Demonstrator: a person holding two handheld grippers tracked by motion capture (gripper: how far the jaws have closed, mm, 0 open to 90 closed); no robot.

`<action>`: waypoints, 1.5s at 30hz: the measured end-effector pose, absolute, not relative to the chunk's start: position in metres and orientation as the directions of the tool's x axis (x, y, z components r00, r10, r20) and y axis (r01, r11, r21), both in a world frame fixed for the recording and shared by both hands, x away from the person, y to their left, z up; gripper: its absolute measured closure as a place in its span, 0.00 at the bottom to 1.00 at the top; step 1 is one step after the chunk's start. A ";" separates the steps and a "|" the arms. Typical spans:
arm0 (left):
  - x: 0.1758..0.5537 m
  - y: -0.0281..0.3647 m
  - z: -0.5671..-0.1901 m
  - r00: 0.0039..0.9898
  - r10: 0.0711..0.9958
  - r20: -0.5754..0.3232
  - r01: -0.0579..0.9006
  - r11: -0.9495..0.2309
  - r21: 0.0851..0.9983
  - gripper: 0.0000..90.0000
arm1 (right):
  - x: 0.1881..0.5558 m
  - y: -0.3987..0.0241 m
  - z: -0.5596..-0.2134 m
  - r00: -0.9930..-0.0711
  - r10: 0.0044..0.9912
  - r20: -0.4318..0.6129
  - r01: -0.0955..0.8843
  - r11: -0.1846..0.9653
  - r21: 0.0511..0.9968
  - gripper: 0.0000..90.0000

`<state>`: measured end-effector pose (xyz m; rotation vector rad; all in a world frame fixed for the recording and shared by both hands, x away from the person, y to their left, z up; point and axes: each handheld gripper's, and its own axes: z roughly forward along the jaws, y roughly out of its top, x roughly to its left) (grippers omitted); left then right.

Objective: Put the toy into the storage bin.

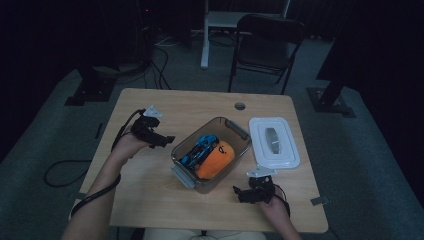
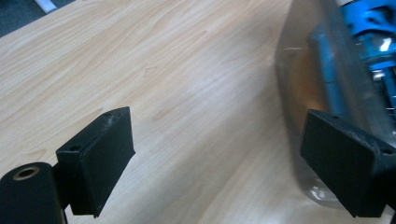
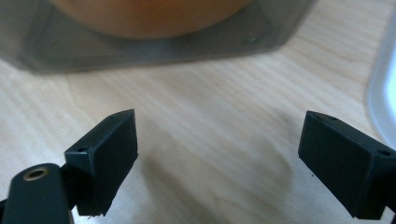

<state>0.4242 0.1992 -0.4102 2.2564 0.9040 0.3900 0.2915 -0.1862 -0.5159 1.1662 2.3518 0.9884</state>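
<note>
Nearest the person, the right gripper (image 1: 239, 192) is resting low over the wooden table (image 1: 150, 200), at the front corner of the clear plastic container (image 1: 235, 129). Its jaws are standing wide with nothing between them, and they are pointing at the container's near wall (image 3: 154, 46), with bare wood under them.

Further in, the container is sitting at the middle of the table with its top open. An orange soft item (image 1: 216, 159) and a blue toy (image 1: 199, 150) are lying inside it, side by side and touching.

On the far left side, the left gripper (image 1: 169, 140) is hanging just beside the container's left wall (image 2: 299, 93). Its jaws are also spread wide and are holding nothing; one pad (image 2: 343, 165) is showing just in front of the wall, though contact cannot be confirmed.

Beyond and to the right, the white lid (image 1: 274, 142) is lying flat beside the container, apart from it.

Judgement: the approach step is in hand, with both grippers closing on the container. The next move likely calls for steadying the container or reaching in for an item, or fetching the lid.
</note>
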 end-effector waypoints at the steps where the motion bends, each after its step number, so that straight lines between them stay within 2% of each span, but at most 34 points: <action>1: 0.426 0.199 -0.414 0.710 0.704 0.030 0.503 -0.536 0.677 0.12 | 0.293 -0.187 -0.515 -0.604 0.797 0.005 0.560 0.420 0.714 0.13; 10: 0.442 0.193 -0.457 0.694 0.720 0.004 0.546 -0.530 0.649 0.12 | 0.309 -0.192 -0.507 -0.557 0.831 0.004 0.561 0.372 0.739 0.13; 13: 0.446 0.188 -0.470 0.689 0.724 0.037 0.546 -0.552 0.630 0.12 | 0.314 -0.191 -0.506 -0.547 0.837 0.006 0.563 0.362 0.743 0.13; 17: 0.448 0.180 -0.479 0.702 0.711 0.031 0.546 -0.566 0.618 0.12 | 0.318 -0.189 -0.507 -0.529 0.849 0.016 0.568 0.340 0.750 0.13; 31: 0.445 0.162 -0.483 0.739 0.673 -0.005 0.525 -0.573 0.629 0.11 | 0.328 -0.184 -0.508 -0.508 0.861 0.033 0.576 0.310 0.756 0.13; 45: 0.433 0.165 -0.481 0.744 0.668 -0.008 0.531 -0.585 0.612 0.11 | 0.333 -0.180 -0.507 -0.509 0.860 0.032 0.577 0.313 0.754 0.13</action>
